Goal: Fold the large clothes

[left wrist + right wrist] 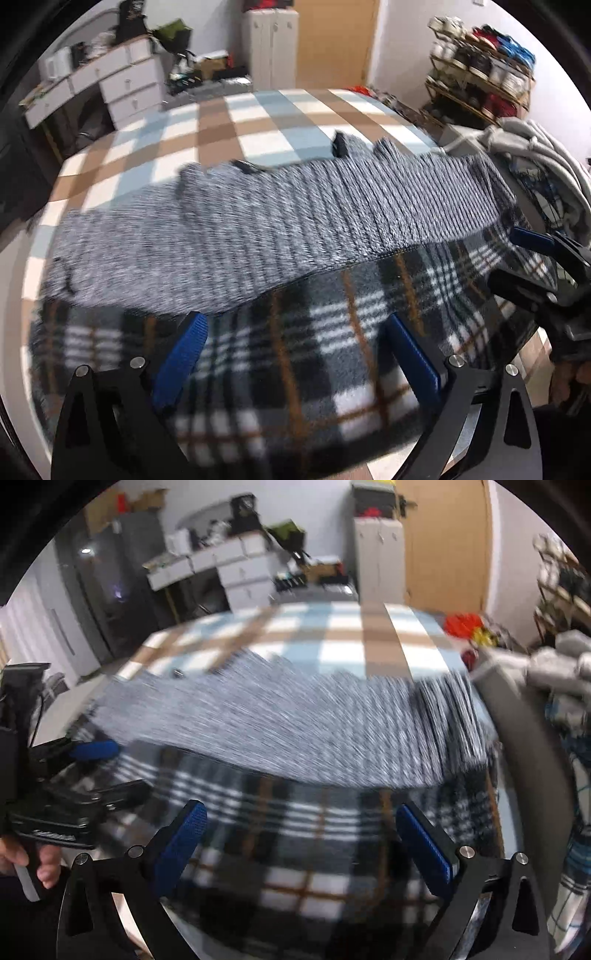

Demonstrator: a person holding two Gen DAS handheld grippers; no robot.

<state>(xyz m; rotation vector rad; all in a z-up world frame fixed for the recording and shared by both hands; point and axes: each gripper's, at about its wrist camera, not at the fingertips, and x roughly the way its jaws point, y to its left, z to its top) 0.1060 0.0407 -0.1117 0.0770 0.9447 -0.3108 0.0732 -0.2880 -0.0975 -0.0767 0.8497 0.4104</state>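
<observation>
A large garment lies spread across the bed (258, 110), which wears a checked cover of blue, white and brown squares. The garment shows two faces: a grey knit side (295, 221) folded over in a broad band across the middle, and below it, nearer the cameras, a fleecy plaid side (295, 350) in black, white and brown — the two meet along a stitched edge.

The left gripper (295, 343) hovers over the plaid part with its blue-padded fingers (184, 350) spread wide and nothing between them; it is released. The right gripper (301, 834) is likewise spread wide above the plaid cloth, its pads (424, 849) holding nothing. Each shows at the edge of the other's view (the right one at the right side of the left wrist view, the left one at the left side of the right wrist view, with a hand (22, 860) on its handle).

To the right of the bed sits a heap of pale grey clothes (535, 147). Behind stand white drawers (129, 85) and a shoe rack (480, 77).
</observation>
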